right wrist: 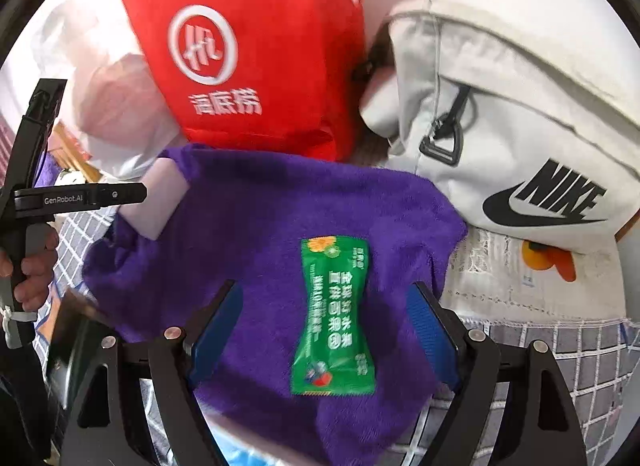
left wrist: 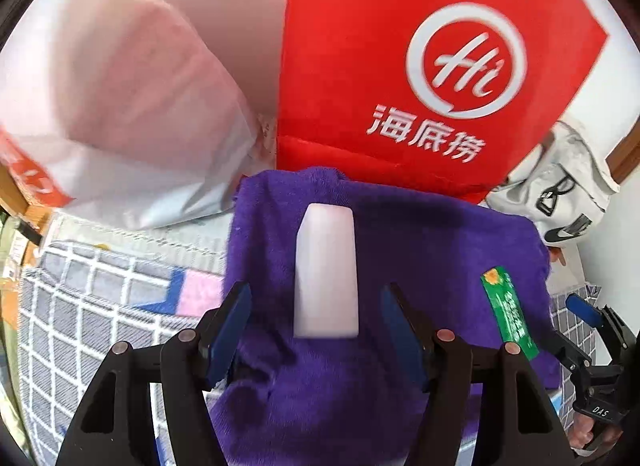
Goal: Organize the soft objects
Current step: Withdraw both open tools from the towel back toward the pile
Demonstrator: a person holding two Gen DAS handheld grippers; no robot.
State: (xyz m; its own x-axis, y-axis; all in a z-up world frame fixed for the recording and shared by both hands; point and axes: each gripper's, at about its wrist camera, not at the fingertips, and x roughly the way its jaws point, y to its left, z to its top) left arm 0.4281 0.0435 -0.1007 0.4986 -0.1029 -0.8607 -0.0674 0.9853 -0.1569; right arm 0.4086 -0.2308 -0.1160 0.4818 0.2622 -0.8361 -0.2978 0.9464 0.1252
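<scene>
A purple towel (left wrist: 400,258) lies spread out on a checked cloth (left wrist: 92,294) with white lines. Two small things lie on top of the towel.

One is a pale pink block (left wrist: 326,270). It lies flat on the towel, right between the two blue fingers of the left gripper (left wrist: 316,330). The gripper is spread apart and lets go of the block. Its pads do not touch the block on either side.

The other thing is a green packet (right wrist: 334,318) with white writing on it. It lies flat on the towel too, between the blue fingers of the right gripper (right wrist: 324,330). This gripper is also spread wide and holds nothing. There is a gap on both sides of the packet.

In the right wrist view, a hand (right wrist: 34,270) holds the black handle of the left gripper at the left edge.

Behind the towel stands a red bag (left wrist: 400,65) with a white round sign. Its bottom edge touches the far edge of the towel. To the left of it sits a white plastic bag (left wrist: 120,105). To the right sits a white backpack (right wrist: 520,125) with a black logo, just beside the towel's corner.
</scene>
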